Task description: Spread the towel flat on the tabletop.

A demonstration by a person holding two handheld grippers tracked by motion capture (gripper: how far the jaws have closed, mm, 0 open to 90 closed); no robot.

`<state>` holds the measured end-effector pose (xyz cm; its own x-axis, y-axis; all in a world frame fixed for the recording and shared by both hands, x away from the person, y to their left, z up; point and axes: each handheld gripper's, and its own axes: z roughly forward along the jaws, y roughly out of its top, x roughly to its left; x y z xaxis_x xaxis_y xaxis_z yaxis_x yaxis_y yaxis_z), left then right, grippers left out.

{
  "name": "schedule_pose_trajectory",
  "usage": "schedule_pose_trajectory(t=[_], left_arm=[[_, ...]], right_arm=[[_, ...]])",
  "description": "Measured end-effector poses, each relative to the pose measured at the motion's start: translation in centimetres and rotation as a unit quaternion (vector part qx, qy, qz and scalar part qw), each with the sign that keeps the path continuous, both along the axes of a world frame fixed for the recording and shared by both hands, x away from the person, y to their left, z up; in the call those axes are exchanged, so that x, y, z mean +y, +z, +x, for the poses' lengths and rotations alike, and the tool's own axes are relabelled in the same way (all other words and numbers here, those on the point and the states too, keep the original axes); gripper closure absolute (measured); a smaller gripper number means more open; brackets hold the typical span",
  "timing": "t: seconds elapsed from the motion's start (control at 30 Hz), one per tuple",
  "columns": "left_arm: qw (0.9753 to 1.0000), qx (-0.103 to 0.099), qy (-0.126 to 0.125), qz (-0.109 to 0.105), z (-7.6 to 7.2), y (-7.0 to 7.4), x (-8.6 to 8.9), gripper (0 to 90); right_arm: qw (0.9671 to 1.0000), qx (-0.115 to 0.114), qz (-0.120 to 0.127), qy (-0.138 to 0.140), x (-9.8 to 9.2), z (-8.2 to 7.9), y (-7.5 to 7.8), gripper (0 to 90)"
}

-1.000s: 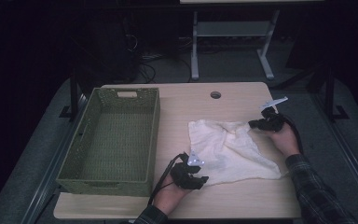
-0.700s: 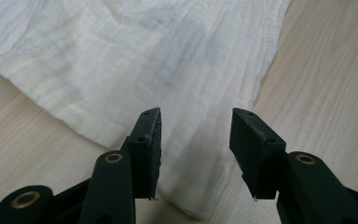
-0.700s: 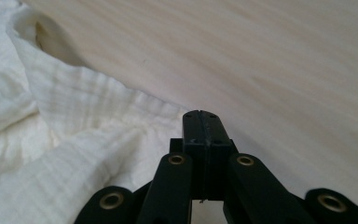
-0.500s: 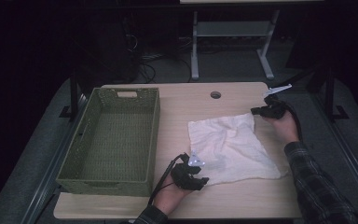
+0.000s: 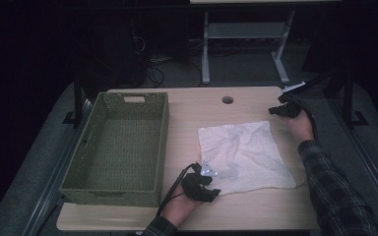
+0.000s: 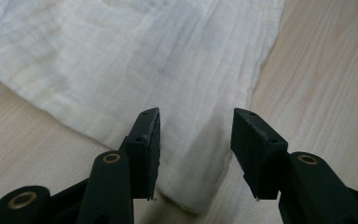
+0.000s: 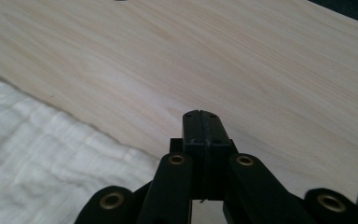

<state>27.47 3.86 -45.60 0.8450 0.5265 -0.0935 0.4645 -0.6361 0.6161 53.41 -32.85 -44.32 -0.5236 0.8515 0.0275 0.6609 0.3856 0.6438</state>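
Pale wood makes up the table [image 5: 246, 211], which stands in a dark room with a metal frame and cables on the floor behind it. From the high view, a green woven basket [image 5: 118, 147] sits on the table's left half, and a white cloth [image 5: 246, 155] lies spread flat just right of it, apart from the basket. The left gripper [image 5: 202, 186] rests at the cloth's near left corner, and the right gripper [image 5: 284, 109] is just beyond the cloth's far right corner, close to the table's right edge. A round hole [image 5: 227, 100] is cut in the tabletop near its far edge. No writing or label can be read anywhere.

Seen from the left gripper view, the left gripper [image 6: 195, 135] has its jaws spread, one on each side of the cloth [image 6: 135, 65] corner, which lies between them on the wood.

Seen from the right gripper view, the right gripper [image 7: 201, 128] has its jaws pressed together with nothing between them, over bare wood, with the cloth [image 7: 37, 158] edge just beside it.
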Motion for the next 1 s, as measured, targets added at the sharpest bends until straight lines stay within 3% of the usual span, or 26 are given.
schedule_pose_trajectory(t=[0.17, 0.47, 0.8, 1.0], left_arm=[[1.0000, -0.006, 0.003, -0.007, 0.0, 0.2, 0.1, 51.7], [0.9997, -0.016, 0.015, -0.007, 0.1, 0.4, 0.3, 52.0], [0.9994, -0.014, 0.028, -0.013, 0.0, 0.4, 0.9, 52.4], [0.9996, -0.012, 0.020, -0.014, -0.5, 0.5, 1.1, 52.4]], right_arm=[[0.9994, 0.002, 0.034, 0.004, -0.2, -0.3, 0.1, 85.5], [0.9970, -0.010, 0.056, 0.053, 0.5, -3.6, 1.2, 81.6], [0.9925, -0.023, 0.069, 0.098, -0.2, -10.6, 1.4, 80.1], [0.9913, -0.022, 0.060, 0.115, -1.2, -15.2, 1.0, 78.1]])
